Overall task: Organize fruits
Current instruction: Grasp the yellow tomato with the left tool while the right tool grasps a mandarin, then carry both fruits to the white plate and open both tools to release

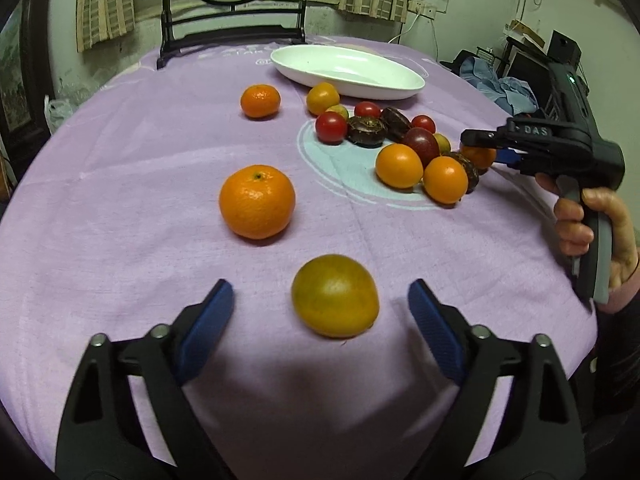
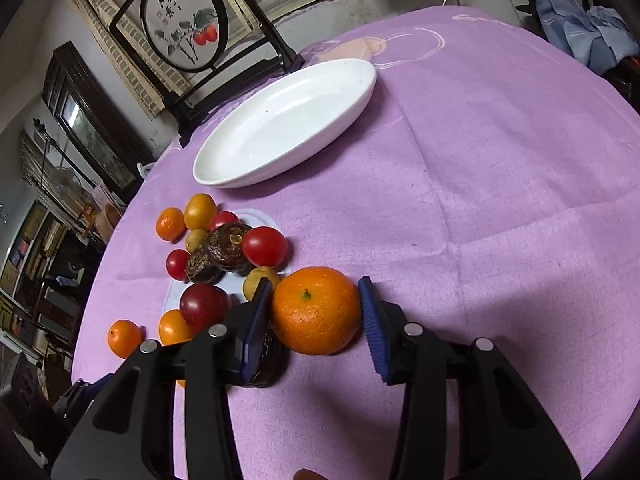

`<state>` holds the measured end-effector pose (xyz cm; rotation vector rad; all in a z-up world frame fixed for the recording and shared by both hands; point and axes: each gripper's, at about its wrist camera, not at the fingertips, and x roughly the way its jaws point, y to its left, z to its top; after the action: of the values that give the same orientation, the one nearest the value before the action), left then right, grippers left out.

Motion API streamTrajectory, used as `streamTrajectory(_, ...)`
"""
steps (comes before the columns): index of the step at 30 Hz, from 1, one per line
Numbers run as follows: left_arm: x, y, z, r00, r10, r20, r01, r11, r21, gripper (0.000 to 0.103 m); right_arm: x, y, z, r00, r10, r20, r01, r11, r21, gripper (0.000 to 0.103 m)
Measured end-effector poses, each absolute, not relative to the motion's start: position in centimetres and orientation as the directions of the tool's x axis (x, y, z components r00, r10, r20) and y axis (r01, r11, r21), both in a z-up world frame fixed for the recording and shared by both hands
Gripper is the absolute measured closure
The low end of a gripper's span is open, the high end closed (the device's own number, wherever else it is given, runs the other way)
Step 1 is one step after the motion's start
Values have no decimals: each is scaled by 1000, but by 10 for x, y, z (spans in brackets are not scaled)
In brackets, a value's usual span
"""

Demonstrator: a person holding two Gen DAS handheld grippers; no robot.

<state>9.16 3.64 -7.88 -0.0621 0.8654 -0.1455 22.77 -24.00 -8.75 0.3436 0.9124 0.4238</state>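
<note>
Fruits lie on a purple tablecloth (image 1: pixel 120 248). A yellow-green citrus (image 1: pixel 335 295) sits between the open fingers of my left gripper (image 1: pixel 320 300), untouched. A large orange (image 1: pixel 257 201) and a smaller one (image 1: pixel 260 101) lie beyond it. A pile of oranges, red tomatoes and dark fruits (image 1: pixel 396 136) lies at the right, in front of a white oval dish (image 1: pixel 348 72). My right gripper (image 2: pixel 316 312) brackets an orange (image 2: pixel 316 310) at the pile's edge, with its pads close on both sides; it also shows in the left wrist view (image 1: pixel 480 144).
A framed round painting on a black stand (image 2: pixel 188 24) stands behind the dish (image 2: pixel 288 120). The table edge curves away at the left and right. A hand (image 1: pixel 600 236) holds the right gripper's handle.
</note>
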Motion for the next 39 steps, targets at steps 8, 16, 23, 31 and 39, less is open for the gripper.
streamTrajectory(8, 90, 31, -80, 615, -157, -773, 134, 986, -94, 62, 227, -245, -86, 545, 496, -676, -196, 859, 472, 59)
streamTrajectory(16, 97, 34, -73, 609, -254, -751, 174, 967, -186, 62, 228, -244, -79, 574, 494, -654, -203, 859, 471, 59)
streamTrajectory(23, 174, 26, -9, 714, -294, -636, 228, 956, -186, 62, 277, -216, -39, 672, 483, -562, -233, 858, 458, 59)
streamTrajectory(31, 336, 7, -2, 674, -163, -720, 147, 985, -85, 62, 356, -174, -53, 684, 381, -622, -229, 922, 313, 59)
streamTrajectory(39, 390, -1, -43, 561, -116, -819, 139, 989, -46, 61, 374, -167, -70, 612, 371, -699, -253, 929, 271, 58)
